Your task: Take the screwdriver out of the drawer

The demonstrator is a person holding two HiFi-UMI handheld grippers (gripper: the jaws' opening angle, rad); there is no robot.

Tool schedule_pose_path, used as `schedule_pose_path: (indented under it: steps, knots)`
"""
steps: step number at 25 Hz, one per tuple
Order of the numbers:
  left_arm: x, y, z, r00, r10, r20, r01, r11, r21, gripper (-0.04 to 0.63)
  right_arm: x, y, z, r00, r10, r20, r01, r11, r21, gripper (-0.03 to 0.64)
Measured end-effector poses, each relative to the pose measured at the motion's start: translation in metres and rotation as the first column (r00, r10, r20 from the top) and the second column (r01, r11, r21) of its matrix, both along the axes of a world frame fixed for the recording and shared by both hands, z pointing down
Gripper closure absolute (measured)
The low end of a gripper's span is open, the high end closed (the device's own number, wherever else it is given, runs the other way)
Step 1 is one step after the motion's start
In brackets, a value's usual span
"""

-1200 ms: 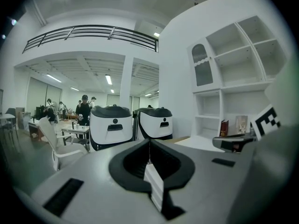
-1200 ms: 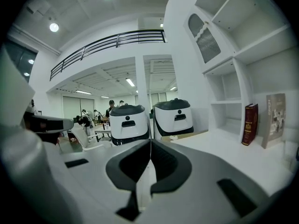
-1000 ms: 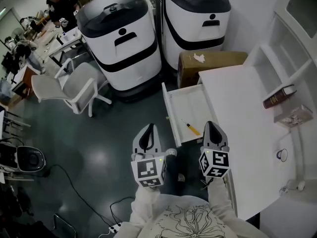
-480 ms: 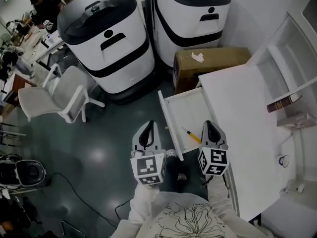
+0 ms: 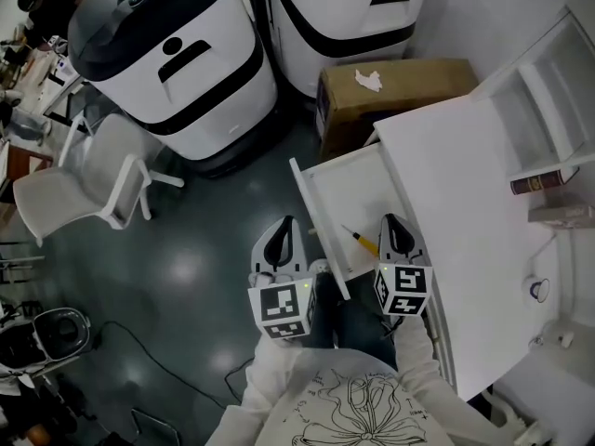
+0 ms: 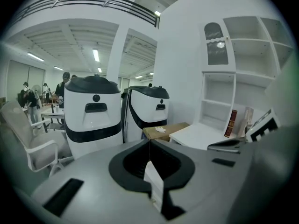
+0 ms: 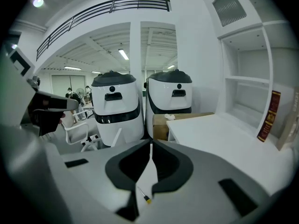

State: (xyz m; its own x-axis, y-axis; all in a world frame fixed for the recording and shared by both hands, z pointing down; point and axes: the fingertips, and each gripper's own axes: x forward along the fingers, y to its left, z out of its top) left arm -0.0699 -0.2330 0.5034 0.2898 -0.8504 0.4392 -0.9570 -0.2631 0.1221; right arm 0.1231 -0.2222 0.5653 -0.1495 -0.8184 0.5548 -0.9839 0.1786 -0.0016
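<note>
At the far left of the head view a white chair (image 5: pixel 88 179) is seen on the dark floor, and behind it two white machines with black lids (image 5: pixel 177 72) are stood side by side.

The left gripper (image 5: pixel 286 223) is held over the floor, just outside the drawer's front wall. In the left gripper view its jaws (image 6: pixel 149 143) are seen pressed together at the tips, with nothing caught between them.

The drawer (image 5: pixel 349 186), white and shallow, is pulled out from under the desk. The screwdriver (image 5: pixel 361 240) is laid flat on the drawer's bottom, in the half nearer the person. It is small and slim: a thin dark shaft is pointed toward the upper left of the head view, and a short yellow handle is turned toward the right gripper. It is touched by neither gripper.

The right gripper (image 5: pixel 387 219) is held over the drawer's near end, just beside the screwdriver's handle and close to the desk's edge. In the right gripper view its jaws (image 7: pixel 151 144) are closed on each other and nothing is held; the screwdriver (image 7: pixel 143 195) is seen below them.

A brown cardboard box (image 5: pixel 400 86) is set beyond the drawer. Further right, the white desk (image 5: pixel 465 221) is seen, and a dark red book (image 5: pixel 544 182) is leant on the shelving.
</note>
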Motion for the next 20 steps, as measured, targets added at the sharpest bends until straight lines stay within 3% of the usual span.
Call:
schedule_pose_path:
  steps: [6,9,13,16,20]
  knots:
    - [0.003,-0.008,0.027,1.000,0.012,0.003,-0.012,0.999,-0.046,0.588,-0.004,-0.004,0.036,0.999,-0.034,-0.021,0.033,0.997,-0.072,0.607]
    - [0.004,-0.008,0.038,1.000,0.012,0.006,-0.011,0.997,-0.071,0.588,-0.005,-0.001,0.055,0.998,-0.054,-0.014,0.052,0.992,-0.118,0.559]
    - [0.007,-0.006,0.052,1.000,0.002,0.009,-0.001,0.995,-0.102,0.588,-0.006,0.000,0.083,0.996,-0.094,-0.011,0.090,0.980,-0.176,0.549]
    - [0.009,-0.005,0.062,1.000,-0.013,0.007,0.013,0.992,-0.125,0.588,-0.010,0.000,0.104,0.988,-0.156,-0.018,0.148,0.963,-0.227,0.532]
    - [0.011,-0.004,0.079,1.000,-0.027,0.006,0.027,0.987,-0.160,0.588,-0.020,0.005,0.138,0.962,-0.270,-0.036,0.245,0.918,-0.313,0.508]
